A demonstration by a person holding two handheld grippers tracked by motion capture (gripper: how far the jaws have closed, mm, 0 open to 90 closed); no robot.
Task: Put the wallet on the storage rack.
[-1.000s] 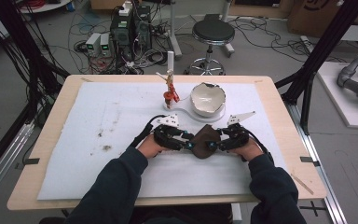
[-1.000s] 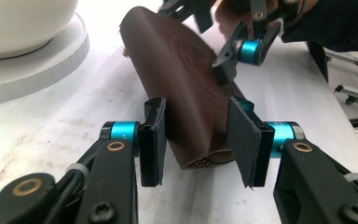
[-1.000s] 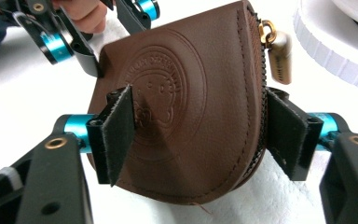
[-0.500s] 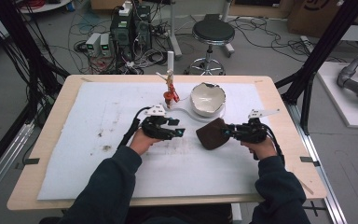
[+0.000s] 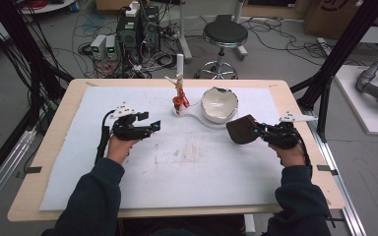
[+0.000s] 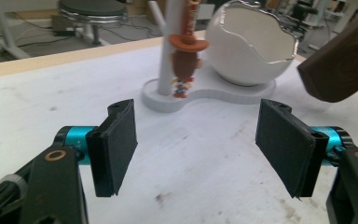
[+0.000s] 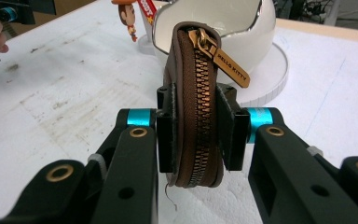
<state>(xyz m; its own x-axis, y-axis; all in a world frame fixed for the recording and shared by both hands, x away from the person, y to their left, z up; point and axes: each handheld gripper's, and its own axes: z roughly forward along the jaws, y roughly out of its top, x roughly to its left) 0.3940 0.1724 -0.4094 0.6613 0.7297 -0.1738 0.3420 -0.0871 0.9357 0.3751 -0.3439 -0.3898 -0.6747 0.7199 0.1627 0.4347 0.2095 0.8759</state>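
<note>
1. Brown zip pouch (image 7: 196, 107) pinched edge-on between the pads of the right hand-held gripper (image 7: 196, 128); zipper faces that gripper's camera, brass pull tag reading "HELLO KITTY" hangs off the top right.
2. High view: pouch (image 5: 241, 130) held above the tabletop (image 5: 49, 201), right of centre, just in front of the white egg-shaped bowl (image 5: 219, 104) and apart from it. Right hand-held gripper (image 5: 258, 131) comes in from the right side, hand behind it near the tabletop's right edge.
3. Right jaws have just been closing; the pouch is between them and both pads press on its sides.
4. Left hand-held gripper (image 5: 152, 129) at the left of the white mat (image 5: 187, 182), well apart from the pouch. Jaws spread, nothing between them; they have just been opening.
5. Left gripper view: two black pads (image 6: 121, 144) stand wide, bare mat showing in the gap. Pouch (image 6: 342, 63) at upper right, off the surface, clear of these jaws.
6. White stand (image 5: 197, 115) at mat's far middle: a post with a small cowboy-hat figure (image 5: 179, 98) hanging on it at one end, the broken-rimmed bowl seated at the other end.
7. Mat has dark smudges around the middle (image 5: 184, 153).
8. Person's dark sleeves (image 5: 96, 196) enter from the bottom edge, one to each hand-held gripper.
</note>
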